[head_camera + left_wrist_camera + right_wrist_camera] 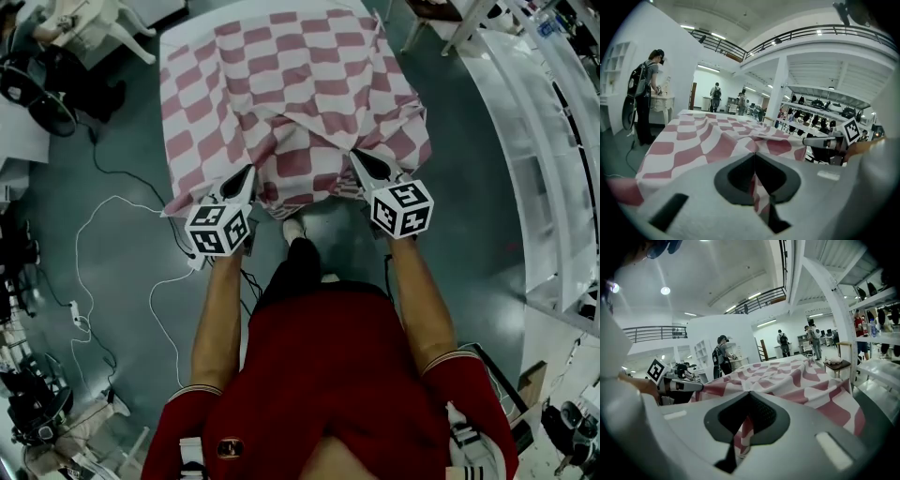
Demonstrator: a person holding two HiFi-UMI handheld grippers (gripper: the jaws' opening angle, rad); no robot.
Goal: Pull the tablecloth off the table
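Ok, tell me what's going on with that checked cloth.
A person holds a gripper in each hand. The left gripper and right gripper are each shut on the near edge of the red-and-white tablecloth, which bunches into folds between them. Most of it lies on the table, whose far end shows bare.

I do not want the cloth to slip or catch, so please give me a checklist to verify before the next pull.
1. Left gripper shut on the tablecloth: ok.
2. Right gripper shut on the tablecloth: ok.
3. No objects standing on the tablecloth: ok.
4. Tablecloth clear of the table: not ok, most of it covers the top.
5. Floor behind the person free for stepping back: cannot tell.
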